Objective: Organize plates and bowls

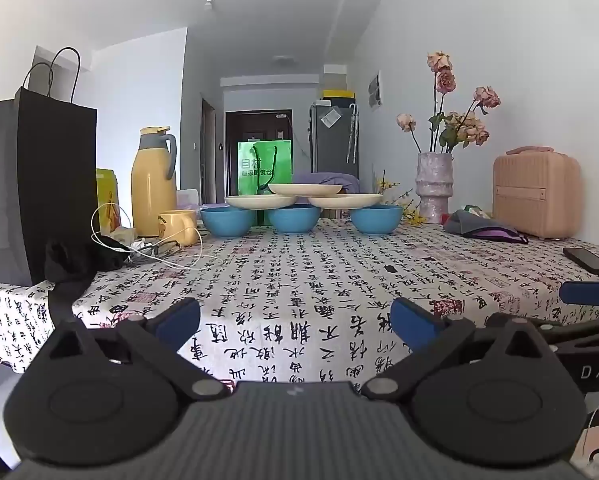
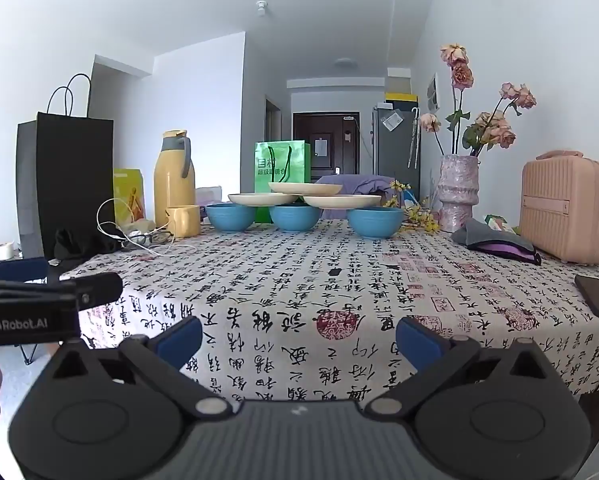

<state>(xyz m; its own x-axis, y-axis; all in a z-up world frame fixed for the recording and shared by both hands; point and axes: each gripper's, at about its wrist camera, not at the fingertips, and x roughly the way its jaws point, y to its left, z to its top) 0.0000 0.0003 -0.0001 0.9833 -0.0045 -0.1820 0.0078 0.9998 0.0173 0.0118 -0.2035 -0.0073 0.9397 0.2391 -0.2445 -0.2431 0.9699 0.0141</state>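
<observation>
Left claw (image 1: 295,322): jaws spread as wide as they go, nothing between the blue pads; parked over the near edge of the bench, well apart from the crockery — reads as a start pose, not a reach.
Right claw (image 2: 298,334): same stance, wide open and empty, aimed slightly down along the cloth toward the pile.
Claw spacing: side by side, each showing at the edge of the other's view; likely so one can lift while the other steadies.
Bench (image 1: 339,272): covered in a calligraphy-print cloth, middle left bare — room to sort into.
Blue bowls: three in a row at the far side — left bowl (image 1: 227,221), middle bowl (image 1: 294,218), right bowl (image 1: 376,219) — upright, apart from each other, serving as props.
Cream plates: left plate (image 1: 260,201) bridging left and middle bowls, right plate (image 1: 345,200) bridging middle and right, top plate (image 1: 304,189) resting across both — a pyramid, stable only while every piece stays put.
Order judged: top plate off first, then the two lower, bowls last; pulling a bowl early would likely tip the plates.
Clutter: yellow mug (image 1: 177,227) just beside the left bowl, vase (image 1: 434,186) near the right one — little side clearance, so approach from the front looks safer.
</observation>
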